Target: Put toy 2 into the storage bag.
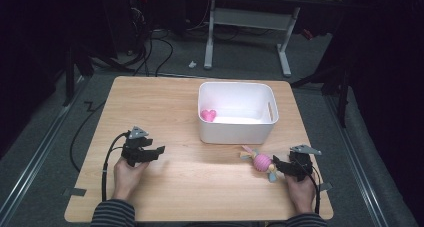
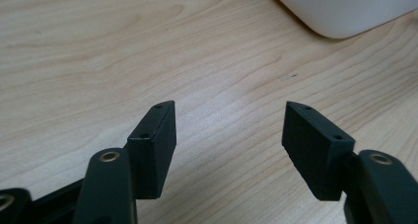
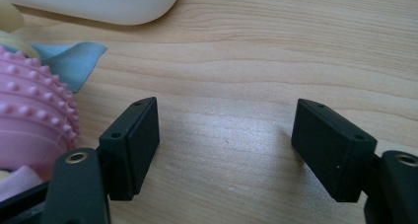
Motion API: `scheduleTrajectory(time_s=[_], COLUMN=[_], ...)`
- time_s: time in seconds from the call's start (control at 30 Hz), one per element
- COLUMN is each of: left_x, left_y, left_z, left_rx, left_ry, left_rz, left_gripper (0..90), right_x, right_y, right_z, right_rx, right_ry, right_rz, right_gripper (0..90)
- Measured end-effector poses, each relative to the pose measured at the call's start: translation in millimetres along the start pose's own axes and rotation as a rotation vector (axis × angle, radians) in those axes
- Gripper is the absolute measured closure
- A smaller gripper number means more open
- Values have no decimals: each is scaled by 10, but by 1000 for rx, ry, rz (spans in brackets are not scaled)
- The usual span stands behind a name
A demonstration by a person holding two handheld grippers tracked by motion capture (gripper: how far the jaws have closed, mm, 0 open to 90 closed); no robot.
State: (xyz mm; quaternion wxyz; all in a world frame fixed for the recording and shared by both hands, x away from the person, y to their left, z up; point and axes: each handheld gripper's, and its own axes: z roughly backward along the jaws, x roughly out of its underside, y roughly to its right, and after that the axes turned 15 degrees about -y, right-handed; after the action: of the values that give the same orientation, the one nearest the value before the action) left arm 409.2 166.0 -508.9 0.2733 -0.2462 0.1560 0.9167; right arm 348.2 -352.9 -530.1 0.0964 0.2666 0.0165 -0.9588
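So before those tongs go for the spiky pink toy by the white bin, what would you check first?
1. Right tongs open: ok, the jaws stand apart with bare table between them.
2. Spiky pink ball toy lined up with the right tongs: not ok, it lies beside one jaw, not between them.
3. Left tongs out of the way: ok, open and apart at the table's far side.
4. White bin has room: ok, it holds a pink heart in one corner.
5. Toy's ribbons free: cannot tell, partly hidden.
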Motion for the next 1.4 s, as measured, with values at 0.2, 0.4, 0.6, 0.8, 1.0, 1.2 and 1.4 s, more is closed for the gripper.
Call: scheduleTrajectory(time_s=[0.2,0.4,0.6,0.8,1.0,1.2,1.4], left_x=[30,45,104,92,91,89,85], left_y=[10,27,45,89,83,77,81], left_z=[-140,-206,-262,-282,-282,-282,-285], left_rx=[3,-42,-88,-114,-105,-99,-104], left_ry=[5,-9,36,19,19,20,17], left_rz=[24,8,-1,-34,-34,-32,-36], left_gripper=[381,365,354,326,310,304,298], right_x=[-1,-3,-5,-7,-14,-19,-22], right_y=[1,-2,-1,-6,5,-48,-68], right_z=[0,-2,-2,-4,52,197,395], right_rx=[-1,3,1,-11,-16,15,-23], right_ry=[0,0,-1,-7,-48,-51,-36], right_rz=[7,4,2,10,27,67,82], right_gripper=[266,268,262,236,299,328,336])
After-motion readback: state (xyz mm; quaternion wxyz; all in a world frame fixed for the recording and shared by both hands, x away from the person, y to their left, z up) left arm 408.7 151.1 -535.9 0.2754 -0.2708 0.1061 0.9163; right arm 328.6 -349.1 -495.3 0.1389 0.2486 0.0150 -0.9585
